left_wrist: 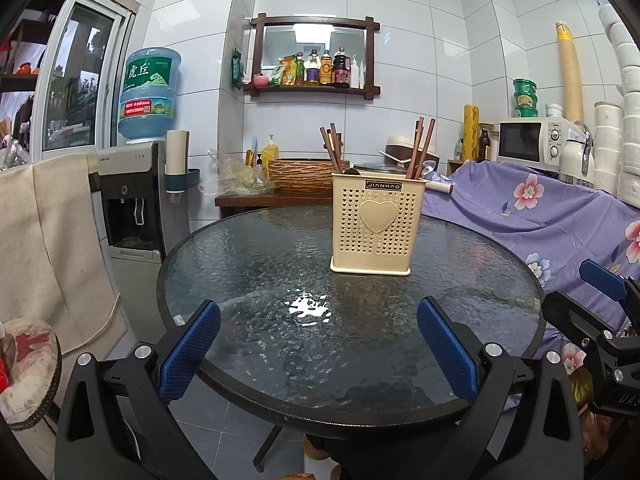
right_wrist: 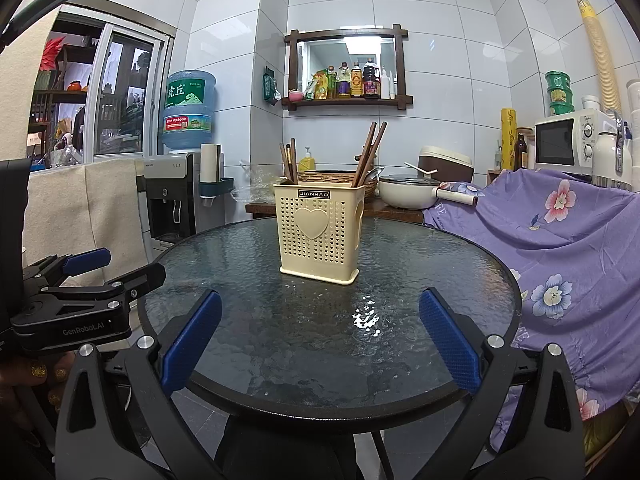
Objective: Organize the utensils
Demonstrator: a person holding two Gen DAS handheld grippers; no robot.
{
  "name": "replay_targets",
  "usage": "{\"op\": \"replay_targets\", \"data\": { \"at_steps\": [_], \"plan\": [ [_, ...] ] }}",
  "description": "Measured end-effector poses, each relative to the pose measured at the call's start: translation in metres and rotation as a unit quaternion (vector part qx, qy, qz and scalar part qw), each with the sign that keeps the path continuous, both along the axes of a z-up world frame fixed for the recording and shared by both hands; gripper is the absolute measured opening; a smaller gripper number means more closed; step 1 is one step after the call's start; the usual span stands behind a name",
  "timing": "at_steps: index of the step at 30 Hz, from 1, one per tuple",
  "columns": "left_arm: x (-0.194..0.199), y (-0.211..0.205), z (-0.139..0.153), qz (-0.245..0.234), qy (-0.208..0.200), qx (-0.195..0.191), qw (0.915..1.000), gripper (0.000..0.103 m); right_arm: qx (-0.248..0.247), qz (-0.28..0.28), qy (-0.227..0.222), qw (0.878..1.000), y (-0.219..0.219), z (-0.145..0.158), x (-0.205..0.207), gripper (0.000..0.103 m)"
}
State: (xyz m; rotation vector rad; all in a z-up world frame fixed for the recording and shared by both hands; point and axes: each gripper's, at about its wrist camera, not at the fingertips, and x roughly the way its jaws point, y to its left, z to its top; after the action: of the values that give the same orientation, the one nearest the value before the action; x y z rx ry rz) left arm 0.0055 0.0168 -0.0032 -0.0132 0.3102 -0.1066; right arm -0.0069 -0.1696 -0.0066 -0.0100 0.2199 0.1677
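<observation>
Utensils — dark wooden chopsticks and what looks like a metal ladle or spoon — stand inside a cream perforated utensil holder on a round textured-glass table, and nothing loose lies on the tabletop in either view, which suggests the sorting is finished or very nearly so.

Nearest the cameras, the left gripper hangs over the table's near edge with its blue-padded fingers spread wide and nothing between them. The right gripper is held likewise, jaws apart and empty; each tool shows at the edge of the other's view, side by side at the same rim.

Further in, past a bright glare patch on the glass, the holder sits upright toward the far half of the table, its heart-embossed front facing the grippers. One cluster of chopsticks leans in its left section and a second cluster in its right section. The rounded dark and silvery shapes at the rim are too hidden to name with certainty.

Behind the table, a wooden side counter carries a cream pot with a lid. A purple floral cloth drapes furniture on the right, a water dispenser stands on the left, and a wall shelf holds condiment bottles against white tile.
</observation>
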Motion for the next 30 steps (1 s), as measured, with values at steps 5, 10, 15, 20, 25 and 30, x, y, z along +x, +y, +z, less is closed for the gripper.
{"op": "replay_targets", "data": {
  "at_steps": [5, 10, 15, 20, 25, 30],
  "plan": [
    [-0.0002, 0.0000, 0.0001, 0.000, 0.000, 0.000, 1.0000, 0.097, 0.000, 0.000, 0.000, 1.000, 0.0001, 0.0001, -0.0001, 0.097],
    [-0.0001, -0.0002, 0.0000, 0.000, 0.000, 0.000, 1.0000, 0.097, 0.000, 0.000, 0.000, 1.000, 0.0002, 0.0002, -0.0001, 0.097],
    [-0.0002, -0.0005, 0.0000, 0.000, -0.001, 0.001, 1.0000, 0.097, 0.000, 0.000, 0.000, 1.000, 0.0005, 0.0001, -0.0005, 0.097],
    [-0.0020, 0.0004, 0.0029, 0.005, -0.010, -0.007, 0.9999, 0.097, 0.000, -0.001, 0.000, 1.000, 0.0004, 0.0004, -0.0003, 0.097],
    [-0.0015, 0.0022, 0.0039, 0.010, -0.007, -0.007, 0.9999, 0.097, 0.000, 0.000, 0.000, 1.000, 0.0009, -0.0001, -0.0010, 0.097],
    [0.0003, 0.0009, 0.0032, 0.011, 0.001, -0.004, 0.9999, 0.097, -0.001, 0.001, 0.000, 1.000, 0.0004, -0.0008, -0.0007, 0.097]
  ]
}}
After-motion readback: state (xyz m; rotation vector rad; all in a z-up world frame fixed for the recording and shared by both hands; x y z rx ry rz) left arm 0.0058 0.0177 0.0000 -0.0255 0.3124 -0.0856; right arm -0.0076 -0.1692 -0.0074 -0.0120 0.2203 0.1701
